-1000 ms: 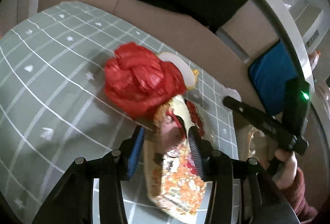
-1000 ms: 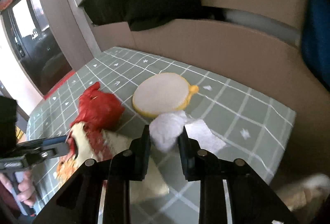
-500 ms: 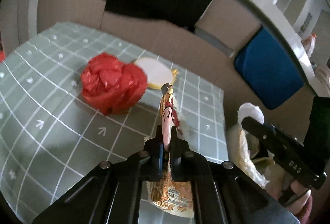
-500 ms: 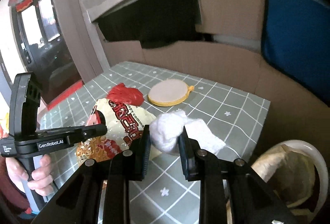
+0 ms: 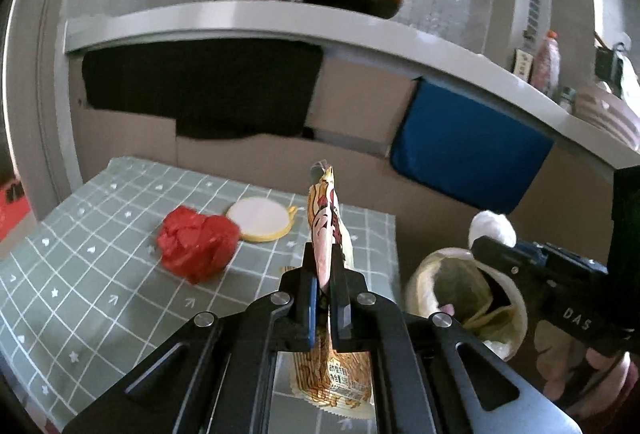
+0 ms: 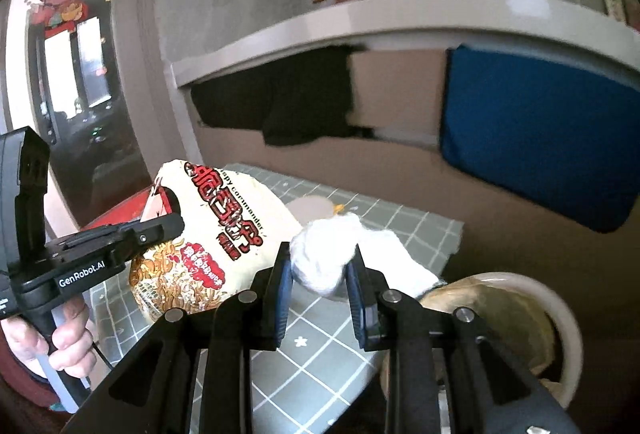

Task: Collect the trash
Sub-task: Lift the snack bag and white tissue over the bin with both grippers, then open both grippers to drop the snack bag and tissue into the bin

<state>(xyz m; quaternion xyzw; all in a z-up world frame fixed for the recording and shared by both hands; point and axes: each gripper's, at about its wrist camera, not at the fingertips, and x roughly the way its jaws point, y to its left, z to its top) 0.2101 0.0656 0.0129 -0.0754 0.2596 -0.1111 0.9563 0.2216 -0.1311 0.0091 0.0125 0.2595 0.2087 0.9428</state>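
Jaws edge-on over snack wrapper (image 5: 325,230)

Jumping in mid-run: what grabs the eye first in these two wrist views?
The left gripper is shut on a flattened snack bag, held edge-on above the checked tablecloth. The right gripper is shut on a white tissue wad, near the lined bin beside the table. A crumpled red wrapper and a round yellow-rimmed lid lie on the cloth.
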